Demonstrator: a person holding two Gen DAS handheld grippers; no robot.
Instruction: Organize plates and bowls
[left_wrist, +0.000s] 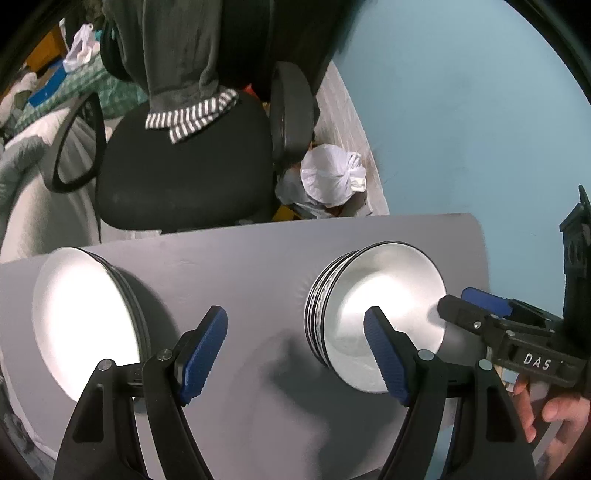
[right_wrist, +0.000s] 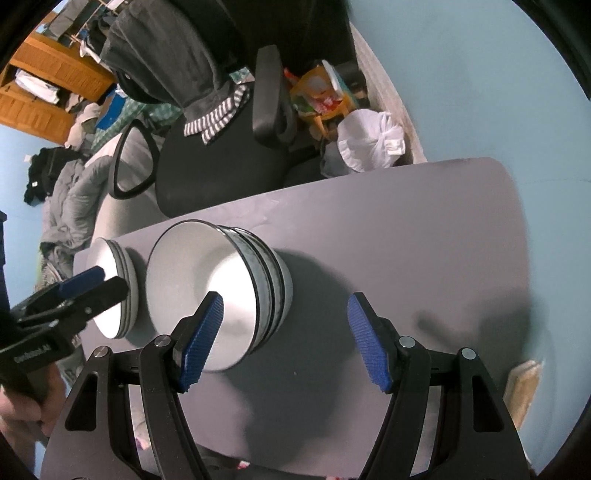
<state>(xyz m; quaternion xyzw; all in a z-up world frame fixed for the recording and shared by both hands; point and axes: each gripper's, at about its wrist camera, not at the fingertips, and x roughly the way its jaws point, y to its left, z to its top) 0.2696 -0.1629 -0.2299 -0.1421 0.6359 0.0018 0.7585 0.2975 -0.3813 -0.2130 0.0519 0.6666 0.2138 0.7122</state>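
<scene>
On the grey table (left_wrist: 258, 266) a stack of white plates (left_wrist: 85, 325) stands to the left and a stack of white bowls (left_wrist: 380, 317) to the right. My left gripper (left_wrist: 295, 354) hangs open above the table between the two stacks, nothing between its fingers. The right gripper (left_wrist: 461, 301) reaches toward the bowls' right rim. In the right wrist view my right gripper (right_wrist: 286, 339) is open; its left finger overlaps the top bowl (right_wrist: 214, 291) and its right finger is over bare table (right_wrist: 406, 229). The plates (right_wrist: 110, 291) and left gripper (right_wrist: 109, 281) show at the left.
A black office chair (left_wrist: 184, 173) draped with clothes stands just beyond the table's far edge. A white plastic bag (left_wrist: 332, 177) lies on the floor beside it. Grey bedding (right_wrist: 70, 206) is to the left. A tan object (right_wrist: 524, 387) sits past the table's right edge.
</scene>
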